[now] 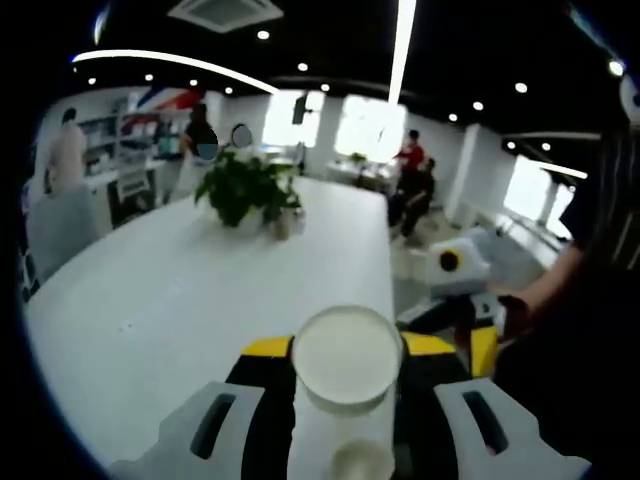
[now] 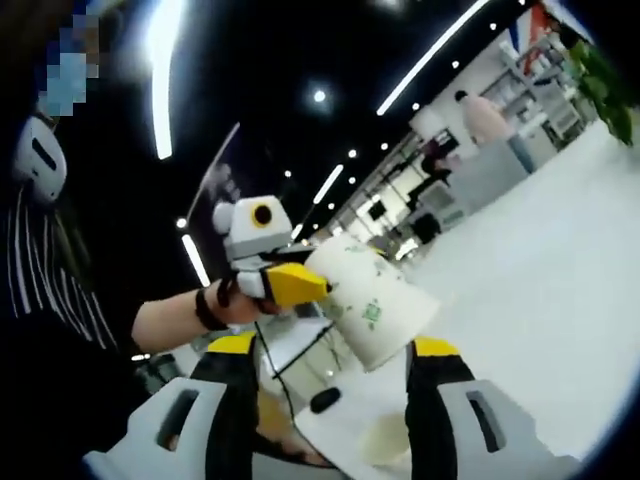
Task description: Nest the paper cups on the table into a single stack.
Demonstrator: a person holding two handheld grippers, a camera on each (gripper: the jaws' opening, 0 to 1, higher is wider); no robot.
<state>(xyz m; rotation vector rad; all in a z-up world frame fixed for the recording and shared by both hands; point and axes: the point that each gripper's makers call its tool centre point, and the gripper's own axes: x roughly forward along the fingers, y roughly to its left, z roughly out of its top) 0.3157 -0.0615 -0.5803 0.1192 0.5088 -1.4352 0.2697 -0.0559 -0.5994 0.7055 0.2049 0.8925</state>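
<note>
**No legible text**

I can read no words, numbers or brand names anywhere; the paper cup (image 2: 372, 300) ahead of my right gripper's jaws carries small green marks, too blurred to make out as lettering.

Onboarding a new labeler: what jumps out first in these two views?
In the left gripper view, the white paper cup sits between the left tongs, its round bottom facing the camera. In the right gripper view that cup hangs tilted above the right tongs. Behind it, a leafy potted plant stands mid-way along the long white table.
</note>
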